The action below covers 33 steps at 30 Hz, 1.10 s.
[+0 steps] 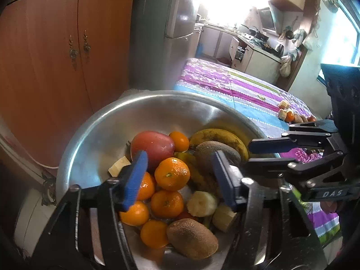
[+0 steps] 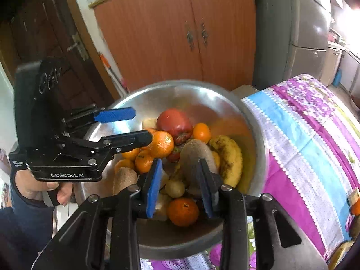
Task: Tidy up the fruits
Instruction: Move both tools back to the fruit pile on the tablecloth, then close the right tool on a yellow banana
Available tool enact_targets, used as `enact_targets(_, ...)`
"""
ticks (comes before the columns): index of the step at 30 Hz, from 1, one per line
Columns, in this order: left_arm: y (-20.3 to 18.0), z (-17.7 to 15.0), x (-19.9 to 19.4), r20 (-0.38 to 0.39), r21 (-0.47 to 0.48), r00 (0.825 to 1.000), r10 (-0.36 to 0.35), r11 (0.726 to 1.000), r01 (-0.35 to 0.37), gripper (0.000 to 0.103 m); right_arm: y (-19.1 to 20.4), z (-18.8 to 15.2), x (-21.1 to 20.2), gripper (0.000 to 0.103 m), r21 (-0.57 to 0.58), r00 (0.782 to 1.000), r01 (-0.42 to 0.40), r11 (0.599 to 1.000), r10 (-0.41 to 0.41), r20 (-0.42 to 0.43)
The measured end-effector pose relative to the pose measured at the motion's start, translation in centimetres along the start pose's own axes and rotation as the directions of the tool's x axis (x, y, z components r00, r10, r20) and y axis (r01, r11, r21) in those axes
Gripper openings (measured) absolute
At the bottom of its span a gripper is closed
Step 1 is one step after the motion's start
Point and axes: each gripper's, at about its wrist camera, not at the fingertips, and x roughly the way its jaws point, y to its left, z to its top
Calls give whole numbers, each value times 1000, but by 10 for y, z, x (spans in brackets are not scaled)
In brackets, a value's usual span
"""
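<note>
A steel bowl [image 1: 90, 121] [image 2: 254, 121] holds several oranges, a red tomato [image 1: 153, 148] [image 2: 175, 123], bananas [image 1: 220, 137] [image 2: 227, 157], kiwis and peeled banana pieces [image 1: 202, 203]. My left gripper [image 1: 180, 157] [image 2: 144, 126] hovers open over the bowl's near side, with an orange [image 1: 172, 173] below the gap between its fingers. My right gripper [image 2: 180, 164] [image 1: 249, 155] comes in over the bowl's right rim, open, its tips next to a kiwi [image 2: 193, 157] [image 1: 216, 153] that lies against the bananas. Neither gripper holds any fruit.
The bowl sits at the end of a table with a purple and blue cloth [image 1: 225, 85] [image 2: 303, 135]. More fruit pieces [image 1: 285, 112] lie further along it. An orange wooden cabinet [image 1: 56, 56] [image 2: 180, 33] stands behind. A hand [image 2: 45, 189] holds the left gripper.
</note>
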Motion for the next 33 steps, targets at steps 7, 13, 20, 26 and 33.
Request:
enact_targets(7,-61,11,-36,130,124,983,-127,986,111,75,-68,-60,-103,61,173,965,89,981,-128,230)
enact_targets(13,-150,10,-30,105,282,937,-334,913,294,85,-205,-126,-159,65,478,951,257,840,-307,28)
enact_targets(20,-193,7,9,11,291,911,-413,873,392,85,-299,-162,-129,67,604,922,387,697,-275,-272)
enact_targets(26,-203,3,21,-23,280,906,-423,867,412,85,-290,-159,-98,68,538,881,464,704,-305,-362)
enact_targets(33,-220,-3,37,-60,264,903,-426,866,426,86,-271,-157,-91,43,430,844,528,732,-400,-357)
